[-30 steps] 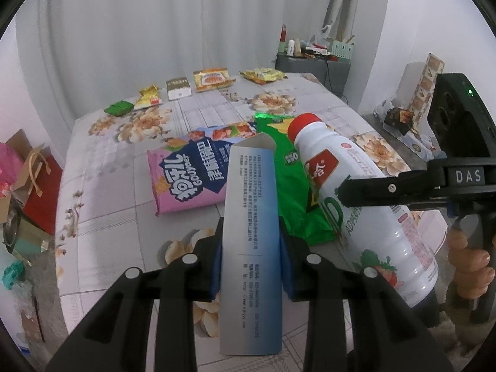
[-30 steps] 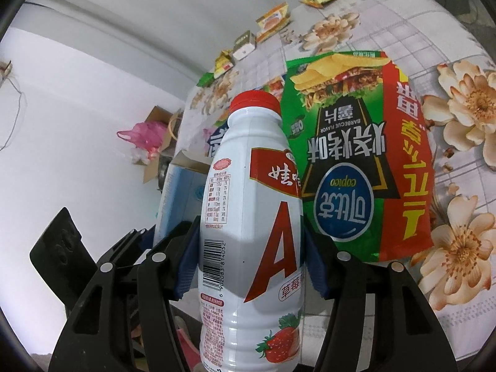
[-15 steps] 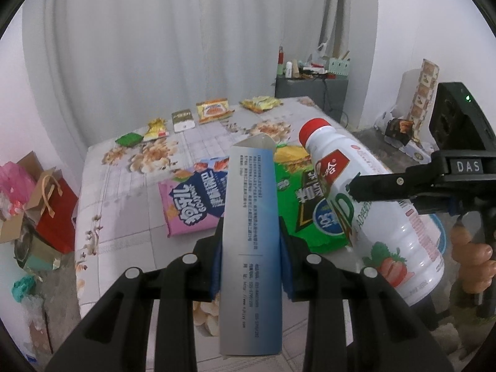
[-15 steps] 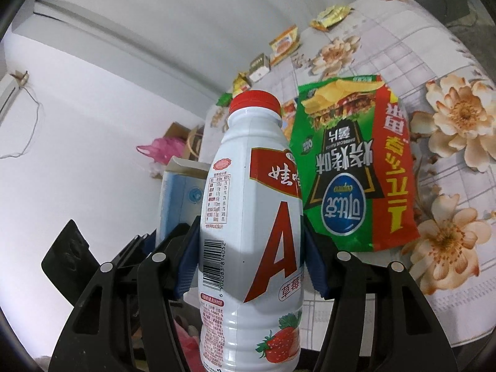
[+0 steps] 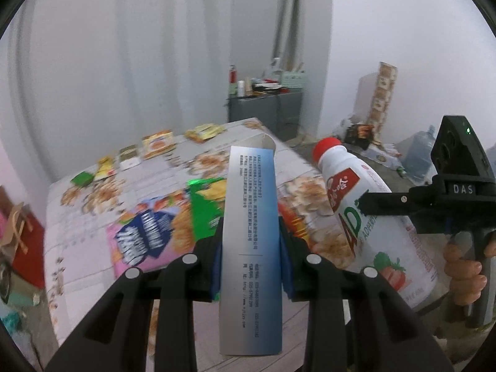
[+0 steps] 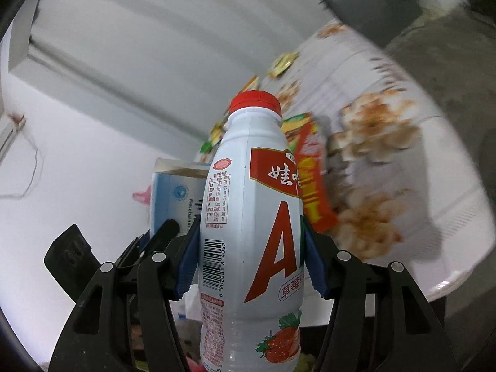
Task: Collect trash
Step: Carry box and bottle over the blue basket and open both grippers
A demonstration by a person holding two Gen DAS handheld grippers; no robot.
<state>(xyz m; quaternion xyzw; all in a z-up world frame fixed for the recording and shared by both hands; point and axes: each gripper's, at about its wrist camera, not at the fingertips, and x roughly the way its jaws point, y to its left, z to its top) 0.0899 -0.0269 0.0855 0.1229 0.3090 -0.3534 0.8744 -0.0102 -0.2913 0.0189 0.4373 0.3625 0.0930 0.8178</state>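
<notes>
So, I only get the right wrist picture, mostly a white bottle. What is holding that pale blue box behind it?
Observer: The left tool clamps the blue box between its pads.
Operator: Any trash on the table besides the green bag?
Observer: Yes, a pink and blue snack bag lies flat beside it.
Operator: Who holds the right tool with the white bottle?
Observer: A person's hand grips its handle.

Both grippers now sit higher and farther back from the floral-patterned table (image 5: 310, 167) than a second ago. The green and red crisp bag (image 6: 310, 173), which filled the right wrist view, now shows only as a strip beside the white red-capped bottle (image 6: 251, 217). The pink and blue snack packet (image 5: 145, 238) appears lower and blurred.
</notes>
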